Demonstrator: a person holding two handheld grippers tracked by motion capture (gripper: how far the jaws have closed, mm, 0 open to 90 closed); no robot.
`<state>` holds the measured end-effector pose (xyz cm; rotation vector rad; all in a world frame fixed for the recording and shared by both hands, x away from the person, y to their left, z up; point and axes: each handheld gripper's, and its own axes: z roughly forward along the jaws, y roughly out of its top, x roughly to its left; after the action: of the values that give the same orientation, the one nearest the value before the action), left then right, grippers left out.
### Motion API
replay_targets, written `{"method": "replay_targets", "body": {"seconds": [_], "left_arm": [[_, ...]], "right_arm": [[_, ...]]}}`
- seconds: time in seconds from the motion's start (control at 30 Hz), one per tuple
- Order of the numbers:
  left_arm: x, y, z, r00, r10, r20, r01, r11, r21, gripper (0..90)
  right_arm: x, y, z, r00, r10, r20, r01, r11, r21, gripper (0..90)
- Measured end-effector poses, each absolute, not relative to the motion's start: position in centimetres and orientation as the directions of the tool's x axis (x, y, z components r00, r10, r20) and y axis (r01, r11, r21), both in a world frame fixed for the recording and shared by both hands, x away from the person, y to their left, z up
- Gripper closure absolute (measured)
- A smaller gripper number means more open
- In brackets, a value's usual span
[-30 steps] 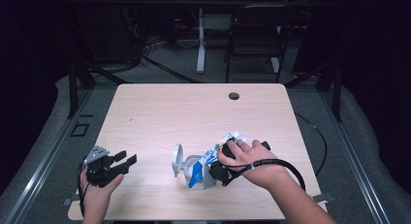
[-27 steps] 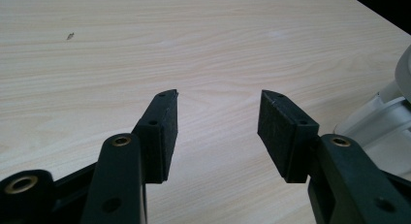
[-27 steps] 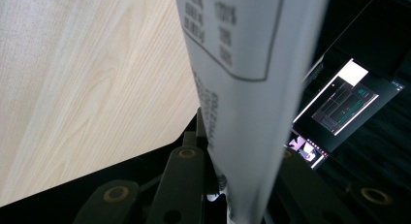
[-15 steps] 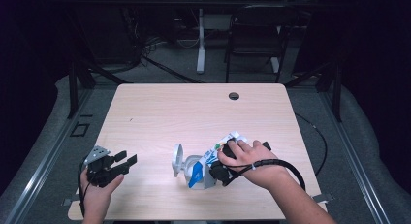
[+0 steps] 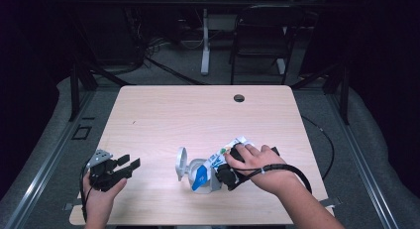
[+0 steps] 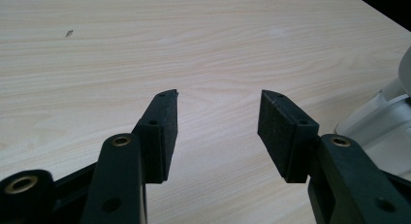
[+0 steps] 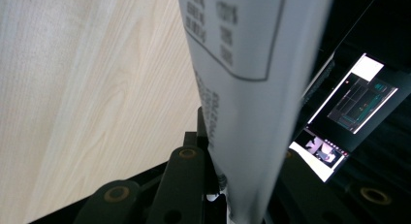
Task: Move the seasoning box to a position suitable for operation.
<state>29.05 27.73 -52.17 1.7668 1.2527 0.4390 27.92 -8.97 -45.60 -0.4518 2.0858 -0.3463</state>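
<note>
At the near edge of the bench (image 5: 163, 115), toward seven o'clock in the high view, we see the left tool (image 5: 130, 163) in the person's left hand (image 5: 99, 199), its jaws spread wide with only bare wood between them; in the left gripper view the two black pads (image 6: 165, 132) stand well apart over the woodgrain, and a white plastic shape sits at three o'clock of that view

Just right of the bench's near middle, at about five o'clock in the high view, we see the right hand (image 5: 260, 167) over the right tool (image 5: 225, 172), which is closed on a printed white carton (image 5: 230, 147) marked with blue. In the right gripper view the carton's (image 7: 247, 88) printed face fills the gap between the jaws, pressed on both sides. The carton lies tilted, touching a white holder with a round disc (image 5: 182, 164) at its nine o'clock side

Farther off, toward twelve o'clock, a small dark hole (image 5: 239, 97) sits near the bench's far edge; beyond it stand a chair (image 5: 260, 45) and a desk leg (image 5: 204, 40) on the floor
</note>
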Motion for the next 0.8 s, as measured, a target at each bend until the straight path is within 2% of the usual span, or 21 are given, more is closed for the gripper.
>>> {"method": "replay_targets", "body": {"seconds": [0.27, 0.5, 0.57, 0.8], "left_arm": [[29.1, 27.7, -52.2, 0.423, 0.884, -0.2, 0.564, -0.084, 0.821, 49.7], [29.1, 27.7, -52.2, 0.423, 0.884, -0.2, 0.564, -0.084, 0.821, 49.7], [29.1, 27.7, -52.2, 0.422, 0.884, -0.199, 0.565, -0.085, 0.821, 49.7], [29.1, 27.6, -52.2, 0.425, 0.883, -0.199, 0.57, -0.09, 0.817, 49.7]], "right_arm": [[27.9, -9.3, -45.8, -0.522, -0.395, -0.756, -0.17, 0.917, -0.361, 82.8], [27.9, -9.9, -46.2, -0.559, -0.307, -0.77, -0.149, 0.951, -0.272, 83.0], [28.0, -10.3, -46.6, -0.585, -0.251, -0.771, -0.145, 0.968, -0.205, 83.1], [27.8, -11.0, -47.0, -0.608, -0.178, -0.774, -0.116, 0.984, -0.135, 83.1]]}}
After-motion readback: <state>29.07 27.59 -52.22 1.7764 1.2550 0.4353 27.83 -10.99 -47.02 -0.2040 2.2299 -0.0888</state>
